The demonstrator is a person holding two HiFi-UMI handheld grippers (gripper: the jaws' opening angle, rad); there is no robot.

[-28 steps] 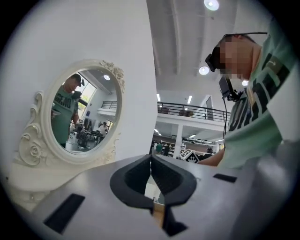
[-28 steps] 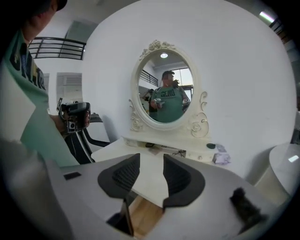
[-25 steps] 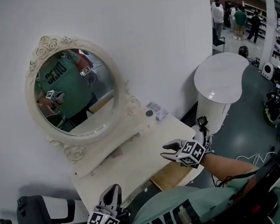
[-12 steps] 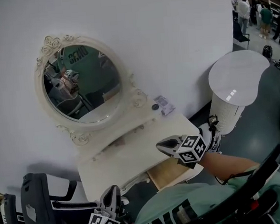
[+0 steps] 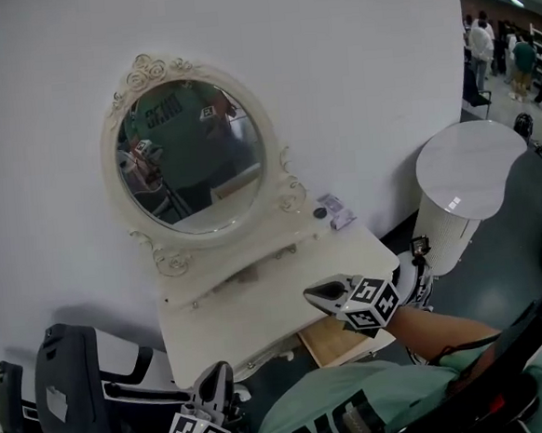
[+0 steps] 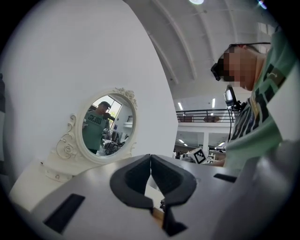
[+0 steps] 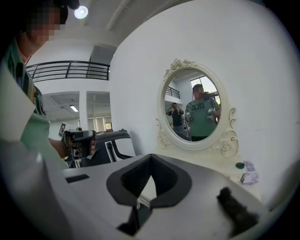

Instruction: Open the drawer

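A white dressing table (image 5: 251, 320) with an oval mirror (image 5: 192, 156) stands against the wall. Under its front right edge a wood-lined drawer (image 5: 335, 344) stands pulled out. My right gripper (image 5: 316, 296) hovers above the table's front right corner, over the drawer. It is shut, and in the right gripper view its fingertips (image 7: 150, 157) meet with nothing between them. My left gripper (image 5: 218, 378) is low at the table's front left, also shut, with its tips touching (image 6: 150, 157) and empty. Both point toward the mirror (image 6: 105, 124).
A dark cap (image 5: 320, 213) and a small packet (image 5: 338, 215) lie at the table's back right. A black-and-white chair (image 5: 70, 395) stands at the left, and a round white pedestal table (image 5: 473, 172) at the right. People stand far off (image 5: 510, 52).
My right gripper's jaws have closed and it has lifted a little above the tabletop. The view has swung, so the table and mirror sit further right. The drawer stays pulled out.
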